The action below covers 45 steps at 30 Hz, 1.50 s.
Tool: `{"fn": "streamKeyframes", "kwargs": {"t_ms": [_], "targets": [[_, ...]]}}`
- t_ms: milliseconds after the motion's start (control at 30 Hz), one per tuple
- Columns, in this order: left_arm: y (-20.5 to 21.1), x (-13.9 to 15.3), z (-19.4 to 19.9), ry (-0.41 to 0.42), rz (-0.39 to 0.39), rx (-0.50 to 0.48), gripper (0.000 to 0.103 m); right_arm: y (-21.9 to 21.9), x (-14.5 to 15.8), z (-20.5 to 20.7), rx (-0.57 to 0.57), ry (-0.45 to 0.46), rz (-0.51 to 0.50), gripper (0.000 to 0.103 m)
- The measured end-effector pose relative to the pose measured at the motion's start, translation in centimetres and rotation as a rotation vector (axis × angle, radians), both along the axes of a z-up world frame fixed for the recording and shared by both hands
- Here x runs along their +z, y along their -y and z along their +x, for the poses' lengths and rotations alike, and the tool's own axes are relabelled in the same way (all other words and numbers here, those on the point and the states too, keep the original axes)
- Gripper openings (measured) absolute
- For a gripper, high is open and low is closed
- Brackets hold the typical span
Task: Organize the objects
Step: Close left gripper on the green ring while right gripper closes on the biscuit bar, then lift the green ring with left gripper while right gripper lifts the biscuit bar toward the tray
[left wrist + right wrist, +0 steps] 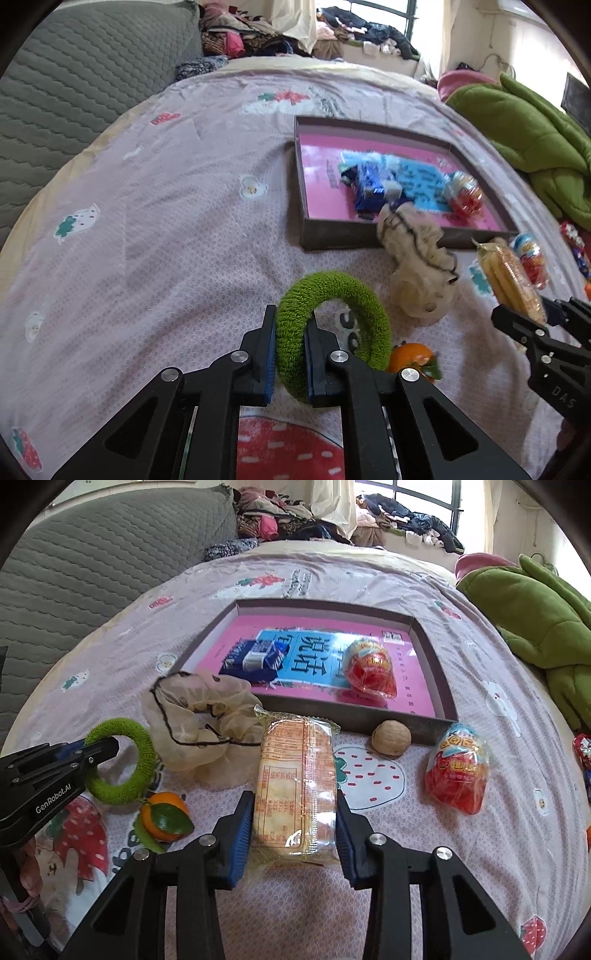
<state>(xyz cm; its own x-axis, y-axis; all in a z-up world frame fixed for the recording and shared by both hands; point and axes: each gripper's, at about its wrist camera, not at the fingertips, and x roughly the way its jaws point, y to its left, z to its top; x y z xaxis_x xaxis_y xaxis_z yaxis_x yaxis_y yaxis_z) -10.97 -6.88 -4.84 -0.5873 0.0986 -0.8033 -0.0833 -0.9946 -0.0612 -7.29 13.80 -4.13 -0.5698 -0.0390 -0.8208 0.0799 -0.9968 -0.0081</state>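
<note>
Right wrist view showed your right gripper [294, 843] clamped on the cracker pack [295, 779] short of the box [354, 722], your left gripper [291, 354] pinching the green ring [332, 325]; either soft grip could have slipped in transit.

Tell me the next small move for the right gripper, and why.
Probably carry the biscuit packet forward over the tray's near wall and release inside: the right gripper already clamps it, and similar snacks lie in the tray.

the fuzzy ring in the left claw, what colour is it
Green. The fuzzy ring shows best in the left wrist view, pinched in the left claw.
</note>
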Motion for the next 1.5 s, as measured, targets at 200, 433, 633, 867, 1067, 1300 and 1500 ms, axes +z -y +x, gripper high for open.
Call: {"fn": "streamKeyframes", "kwargs": {"t_ms": [200, 433, 633, 867, 1067, 1300, 1500], "targets": [[-0.2, 2.9, 1.6, -0.057, -0.006, -0.002, 0.012, 0.4, 2.0, 1.1, 0.008, -0.044, -0.026, 0.04], [-1.0, 5.8, 3.7, -0.111, 0.015, -0.003, 0.012, 0.5, 4.0, 2.5, 0.017, -0.088, -0.052, 0.04], [-1.9, 7.4, 4.8, -0.144, -0.002, -0.004, 0.012, 0.0, 5.5, 3.5, 0.01, -0.124, -0.045, 0.04], [-2.9, 8.1, 6.1, -0.173, -0.017, 0.003, 0.012, -0.3, 6.9, 5.2, 0.007, -0.174, -0.008, 0.04], [-4.0, 7.5, 7.5, -0.169, -0.003, 0.001, 0.012, -0.8, 7.2, 6.7, 0.004, -0.199, -0.021, 0.04], [-5.0, 8.0, 8.4, -0.184, -0.022, -0.013, 0.012, -1.4, 7.8, 7.7, 0.0, -0.222, -0.027, 0.04], [-5.5, 8.8, 8.9, -0.205, -0.035, -0.009, 0.012, -1.5, 8.3, 8.1, 0.007, -0.234, -0.036, 0.04]]}}
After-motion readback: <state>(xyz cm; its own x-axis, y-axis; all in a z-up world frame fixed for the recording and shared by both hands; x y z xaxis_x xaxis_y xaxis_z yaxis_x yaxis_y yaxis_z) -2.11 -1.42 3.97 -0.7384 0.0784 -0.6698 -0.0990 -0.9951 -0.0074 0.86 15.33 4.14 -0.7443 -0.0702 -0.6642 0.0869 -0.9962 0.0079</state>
